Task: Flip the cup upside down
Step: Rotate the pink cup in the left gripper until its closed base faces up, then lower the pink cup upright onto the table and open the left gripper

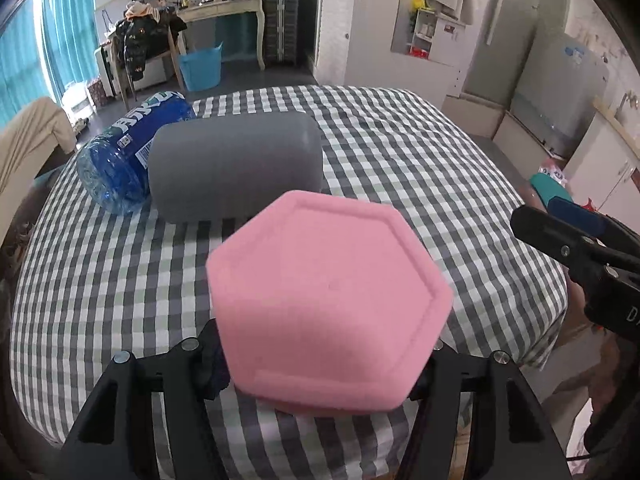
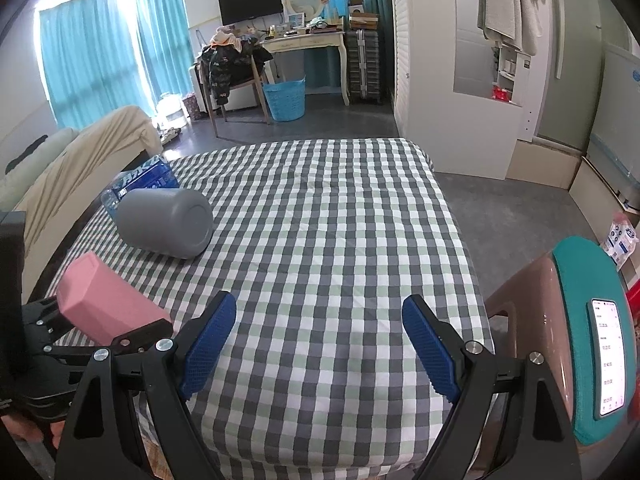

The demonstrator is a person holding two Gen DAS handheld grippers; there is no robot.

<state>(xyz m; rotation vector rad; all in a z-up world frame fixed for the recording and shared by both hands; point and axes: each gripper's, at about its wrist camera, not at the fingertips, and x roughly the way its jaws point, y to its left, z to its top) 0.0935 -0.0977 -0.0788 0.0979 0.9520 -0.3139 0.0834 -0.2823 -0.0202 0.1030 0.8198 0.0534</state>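
Observation:
My left gripper [image 1: 320,364] is shut on a pink hexagonal cup [image 1: 328,300], held just above the checked table with its flat base toward the camera. In the right wrist view the pink cup [image 2: 104,304] tilts up and to the left from the left gripper [image 2: 100,332] at the lower left. My right gripper [image 2: 320,348] is open and empty above the table's near edge, its blue pads [image 2: 208,344] wide apart. It also shows at the right edge of the left wrist view [image 1: 576,232].
A grey cup [image 1: 236,168] lies on its side on the checked tablecloth [image 1: 400,168], touching a blue water bottle [image 1: 128,152] lying behind it. A stool with a teal cushion and a phone [image 2: 608,356] stands right of the table.

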